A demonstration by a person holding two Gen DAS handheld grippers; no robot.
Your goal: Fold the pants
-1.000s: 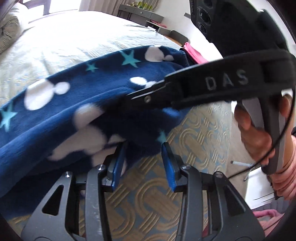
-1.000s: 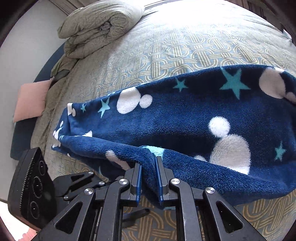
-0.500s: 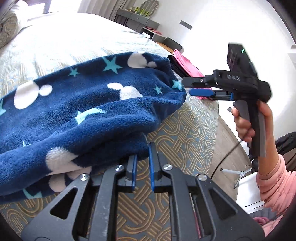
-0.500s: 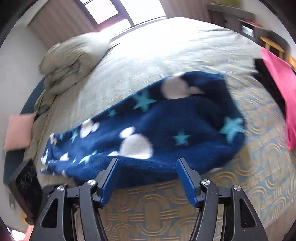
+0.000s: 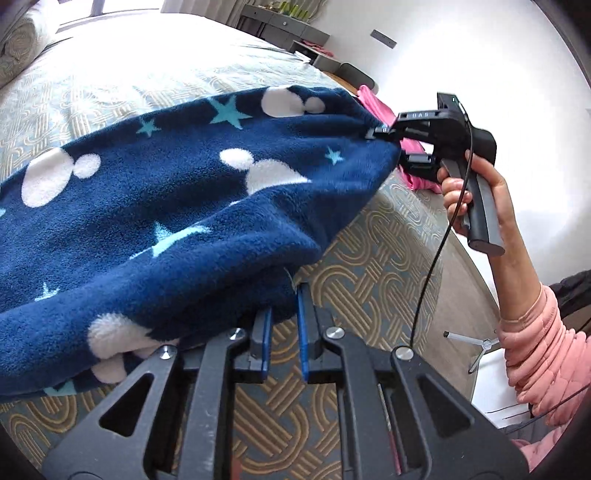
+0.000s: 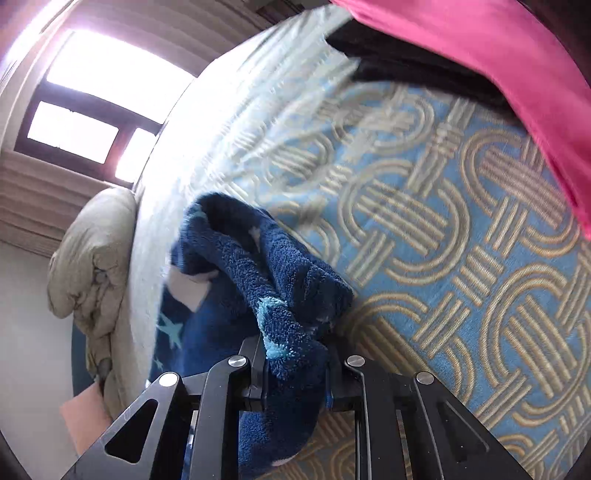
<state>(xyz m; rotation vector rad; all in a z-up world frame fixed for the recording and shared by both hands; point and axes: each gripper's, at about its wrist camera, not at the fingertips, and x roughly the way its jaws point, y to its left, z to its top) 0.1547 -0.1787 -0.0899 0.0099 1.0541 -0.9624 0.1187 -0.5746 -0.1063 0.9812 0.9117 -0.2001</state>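
Dark blue fleece pants (image 5: 184, 192) with white blobs and teal stars lie across the patterned bedspread (image 5: 369, 277). My left gripper (image 5: 284, 310) is shut on their near edge, where the cloth covers the left fingertip. At the far right corner, a person's hand (image 5: 476, 192) holds my right gripper (image 5: 388, 146) against the pants. In the right wrist view the jaws of the right gripper (image 6: 295, 354) are closing, and a thick bunch of the pants (image 6: 280, 280) is pressed between the pads.
A pink garment (image 6: 498, 74) lies on a black one (image 6: 406, 62) at the bed's far corner. A folded quilt (image 6: 92, 258) sits by the window end. A grey dresser (image 5: 288, 26) stands against the wall. The bed's edge drops off to the right.
My right gripper let go of the pants' near edge, opened, swung to the far right corner and closed on the cloth there. My left gripper closed on the near edge.
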